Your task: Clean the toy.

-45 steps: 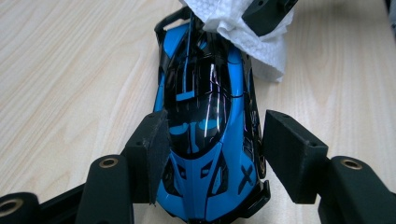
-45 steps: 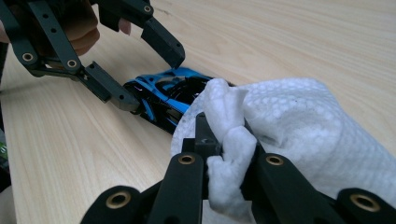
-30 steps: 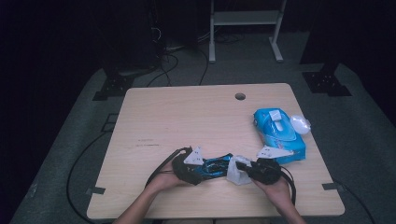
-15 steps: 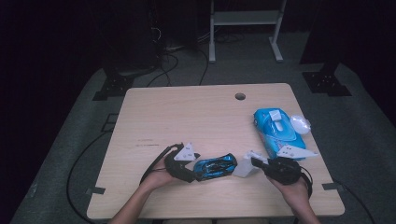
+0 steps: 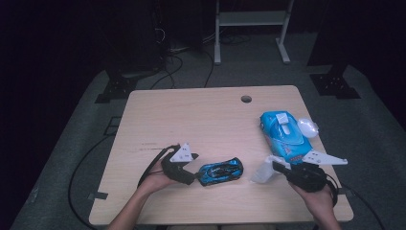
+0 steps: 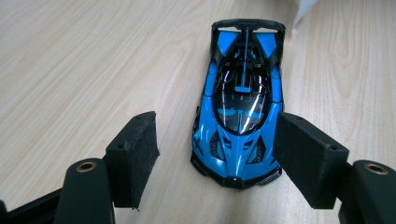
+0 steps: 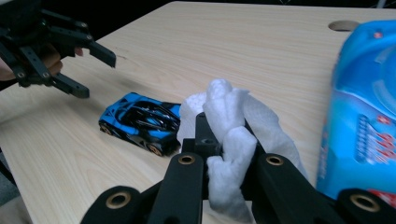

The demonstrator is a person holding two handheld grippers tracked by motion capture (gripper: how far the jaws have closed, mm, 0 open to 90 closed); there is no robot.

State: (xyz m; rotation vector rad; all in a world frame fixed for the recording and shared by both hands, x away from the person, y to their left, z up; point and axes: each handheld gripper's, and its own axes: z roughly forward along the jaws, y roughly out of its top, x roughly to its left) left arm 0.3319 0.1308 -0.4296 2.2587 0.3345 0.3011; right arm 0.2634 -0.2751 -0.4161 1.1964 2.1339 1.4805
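Wooden table (image 5: 201,120), blue toy car (image 5: 220,171), wipes pack (image 5: 284,134) lettering unreadable

The right tool (image 7: 224,154) pinches a crumpled white wipe (image 7: 233,135); beyond it a glossy blue-and-black toy car (image 7: 140,121) sits on the pale wooden surface (image 7: 224,51).

The far and left worktop (image 5: 191,115) is left bare. The near middle is occupied by the toy car (image 5: 220,171); the right edge is blocked by the blue wipes pack (image 5: 284,135).
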